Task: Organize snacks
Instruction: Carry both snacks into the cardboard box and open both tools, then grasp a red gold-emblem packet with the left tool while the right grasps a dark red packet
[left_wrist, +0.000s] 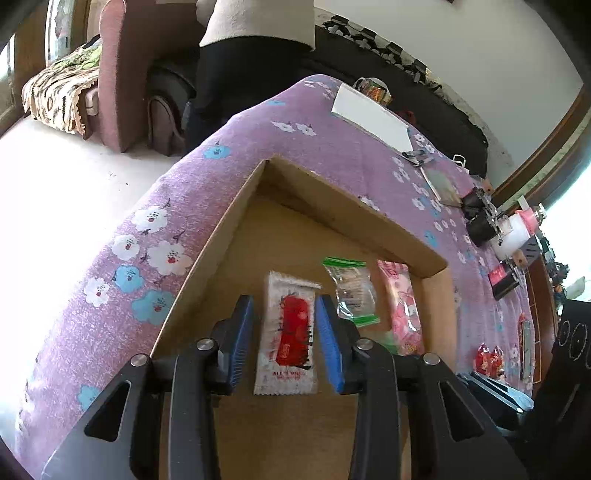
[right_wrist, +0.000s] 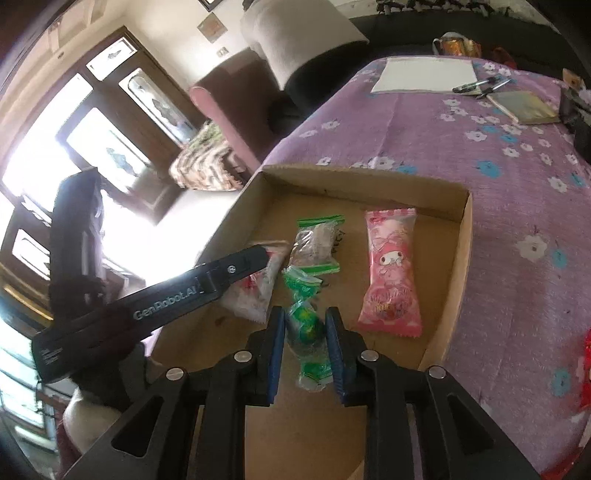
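Note:
A shallow cardboard tray (left_wrist: 369, 218) (right_wrist: 461, 258) lies on a purple flowered cloth. In it lie a white-and-red snack packet (left_wrist: 288, 336) (right_wrist: 255, 295), a clear packet with green ends (left_wrist: 351, 291) (right_wrist: 317, 243), a pink cartoon packet (left_wrist: 400, 310) (right_wrist: 391, 273) and a green-and-clear candy (right_wrist: 306, 328). My left gripper (left_wrist: 284, 343) is open, its blue pads either side of the white-and-red packet with gaps showing. My right gripper (right_wrist: 306, 354) has its pads close on both sides of the green candy, low in the tray. The left gripper's body (right_wrist: 166, 299) crosses the right wrist view.
On the cloth beyond the tray lie a white paper sheet (left_wrist: 369, 114) (right_wrist: 424, 74), pens (right_wrist: 480, 86) and a notebook (right_wrist: 524, 107). Red-wrapped snacks (left_wrist: 487, 360) lie to the right of the tray. A pink armchair (left_wrist: 125, 74) and a person stand past the table's far edge.

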